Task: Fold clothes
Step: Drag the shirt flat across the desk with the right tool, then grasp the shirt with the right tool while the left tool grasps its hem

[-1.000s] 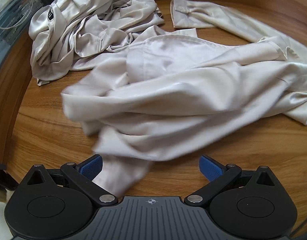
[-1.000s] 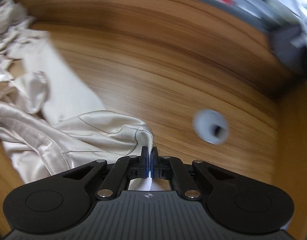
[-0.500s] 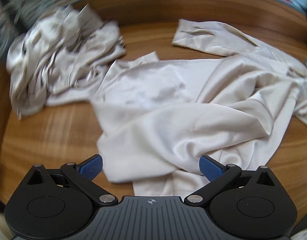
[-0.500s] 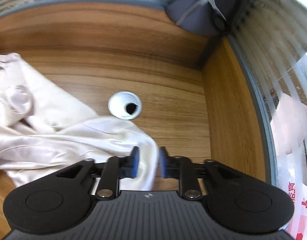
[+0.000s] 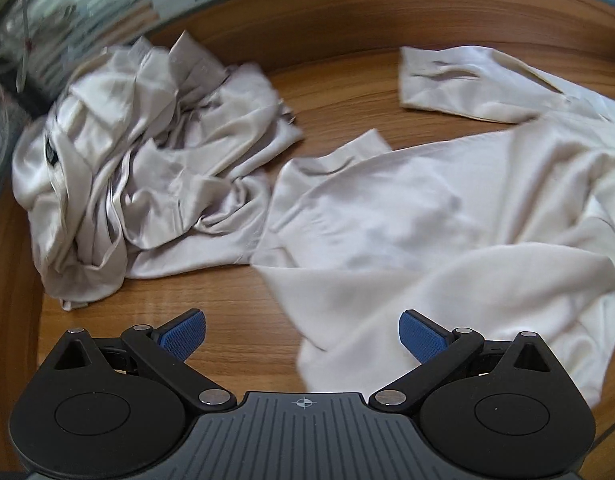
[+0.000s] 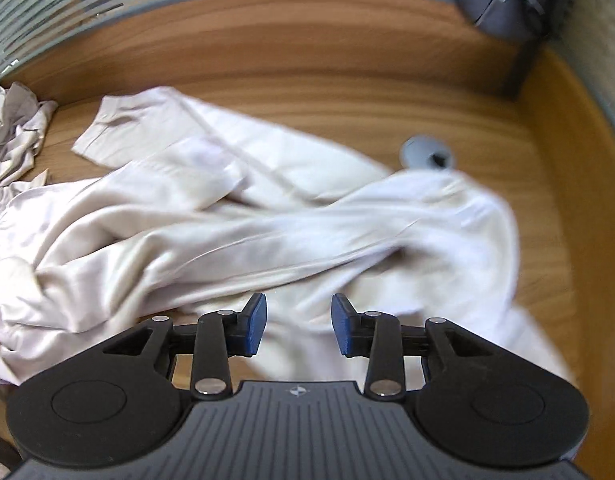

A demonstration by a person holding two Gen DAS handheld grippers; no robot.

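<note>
A cream shirt (image 6: 267,232) is spread over the wooden desk (image 6: 347,92), its cuff toward the far edge, while the left gripper (image 5: 303,336) is held spread and empty and the right gripper (image 6: 299,328) is opening, nothing pinched.

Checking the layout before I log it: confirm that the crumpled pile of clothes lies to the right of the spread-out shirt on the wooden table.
Not right. In the left wrist view the crumpled pile lies to the left of the spread-out shirt, both on the wooden table.

No readable text anywhere; dark tag (image 5: 51,148) on the crumpled garment (image 5: 147,168) is too blurred (lettering, if any, illegible).
</note>
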